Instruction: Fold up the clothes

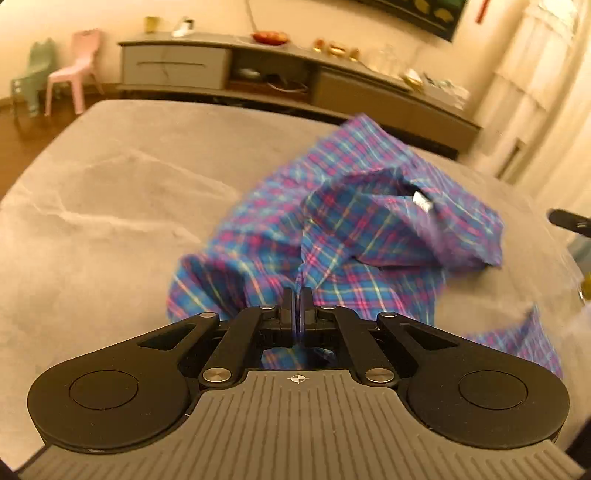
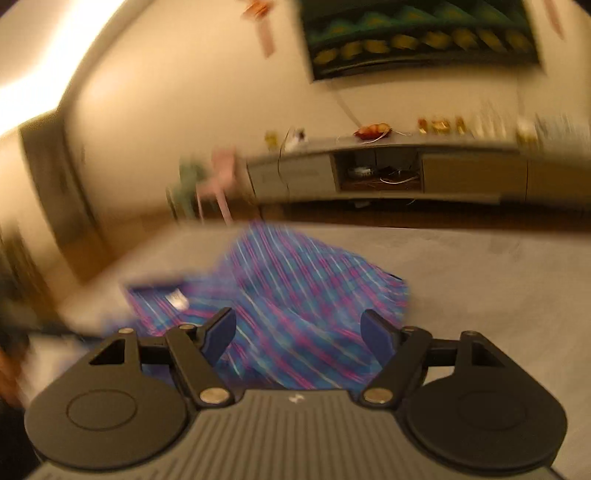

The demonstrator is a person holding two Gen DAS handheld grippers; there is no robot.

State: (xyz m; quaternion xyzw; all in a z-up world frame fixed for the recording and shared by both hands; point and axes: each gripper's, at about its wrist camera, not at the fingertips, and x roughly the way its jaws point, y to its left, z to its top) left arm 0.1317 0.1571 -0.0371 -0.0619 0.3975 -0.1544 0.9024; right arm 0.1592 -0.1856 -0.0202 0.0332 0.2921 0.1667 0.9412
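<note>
**Q:** Jaws first: how do they stand on each tool?

**A:** Left gripper: jaws pressed together, pinching a fold of the plaid shirt, which is gathered into a ridge rising from the pads. Right gripper: jaws spread wide, nothing between the blue pads; the cloth lies below and beyond them, untouched by either pad.

**Q:** Where does the garment lie?

**A:** On the grey bed surface, rumpled, partly lifted toward the left gripper. Blue, pink and yellow checks; a small white label shows on an inner fold. A separate flap of the same cloth sits at the right edge of the left wrist view. The right wrist view is heavily blurred, so finer folds cannot be told there.

**Q:** And just beyond the shirt?

**A:** A dark tip at the right edge of the left wrist view, too little of it showing to identify.

**Q:** Farther back?

**A:** A long low grey cabinet against the wall, small items on its top, a red dish among them. Left of it, a pink chair beside a green chair. Above, a dark framed picture on the wall.
</note>
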